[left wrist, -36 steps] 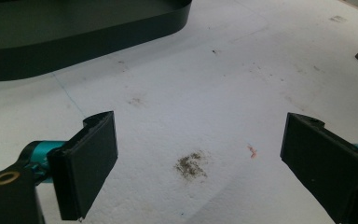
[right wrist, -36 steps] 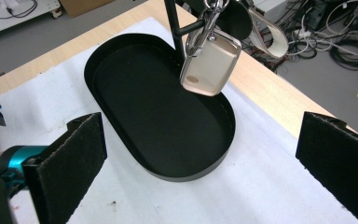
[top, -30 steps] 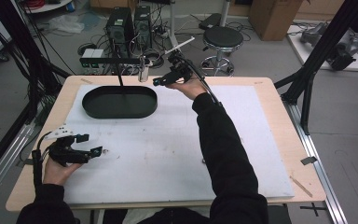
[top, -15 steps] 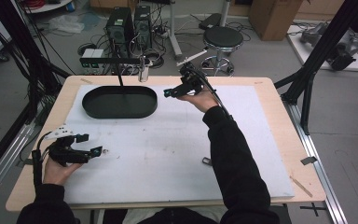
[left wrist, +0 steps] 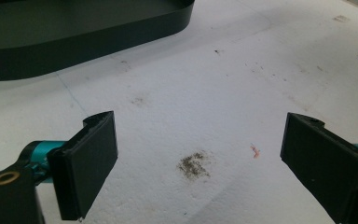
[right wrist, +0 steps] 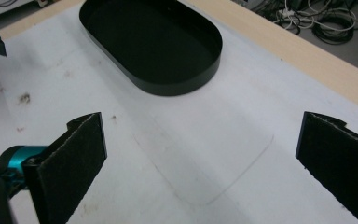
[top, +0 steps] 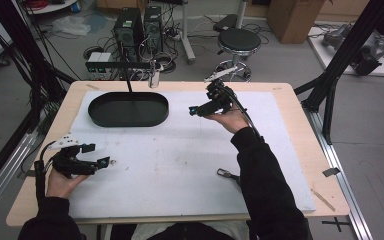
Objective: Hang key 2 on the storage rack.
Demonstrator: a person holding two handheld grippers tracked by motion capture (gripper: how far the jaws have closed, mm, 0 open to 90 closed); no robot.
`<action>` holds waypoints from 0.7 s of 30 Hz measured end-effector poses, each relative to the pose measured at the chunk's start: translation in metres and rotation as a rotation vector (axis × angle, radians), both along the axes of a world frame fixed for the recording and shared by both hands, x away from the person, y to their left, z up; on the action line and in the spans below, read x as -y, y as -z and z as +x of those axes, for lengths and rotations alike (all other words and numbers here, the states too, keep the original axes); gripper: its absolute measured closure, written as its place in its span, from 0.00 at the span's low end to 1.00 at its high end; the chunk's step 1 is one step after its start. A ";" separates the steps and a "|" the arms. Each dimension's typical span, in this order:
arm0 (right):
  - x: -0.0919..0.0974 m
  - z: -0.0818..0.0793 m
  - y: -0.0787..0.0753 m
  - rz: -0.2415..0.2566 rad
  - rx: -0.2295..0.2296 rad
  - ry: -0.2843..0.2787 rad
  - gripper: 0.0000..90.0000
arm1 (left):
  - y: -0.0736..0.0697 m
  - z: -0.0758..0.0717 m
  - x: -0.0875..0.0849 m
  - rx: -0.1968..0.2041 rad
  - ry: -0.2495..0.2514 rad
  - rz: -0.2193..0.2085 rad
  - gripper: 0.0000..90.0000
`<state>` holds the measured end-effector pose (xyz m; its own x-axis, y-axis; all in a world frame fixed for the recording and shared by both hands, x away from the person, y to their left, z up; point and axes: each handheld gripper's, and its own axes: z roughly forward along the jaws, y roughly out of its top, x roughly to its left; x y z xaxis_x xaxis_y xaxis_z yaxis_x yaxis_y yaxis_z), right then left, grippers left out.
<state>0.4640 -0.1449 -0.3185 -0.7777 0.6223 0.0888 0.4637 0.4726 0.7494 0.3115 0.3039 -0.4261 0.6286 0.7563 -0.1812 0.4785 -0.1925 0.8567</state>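
At nine o'clock the left gripper point(top: 96, 155) was held wide apart, empty; right gripper point(top: 196, 110), likewise spread, was held beside the black oval tray point(top: 128, 120). No step judged begun; a target is needed.

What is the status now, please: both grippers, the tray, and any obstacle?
Left gripper open, low, near table edge. Right gripper open, raised beside black oval tray. Tray empty. Small metal clip on white mat.

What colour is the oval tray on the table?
Black. The oval tray is plain black inside and out, seen best in the right gripper view.
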 end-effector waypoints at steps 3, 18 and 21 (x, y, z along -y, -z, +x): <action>0.007 -0.005 0.005 -0.012 -0.004 0.002 0.01 | 0.000 0.000 0.000 -0.002 -0.002 -0.002 0.13; 0.037 -0.028 0.022 -0.010 -0.021 0.029 0.01 | 0.000 0.000 0.000 0.004 -0.004 0.004 0.13; 0.042 -0.034 0.026 0.006 -0.025 0.021 0.01 | 0.000 0.000 0.000 0.005 -0.007 0.004 0.13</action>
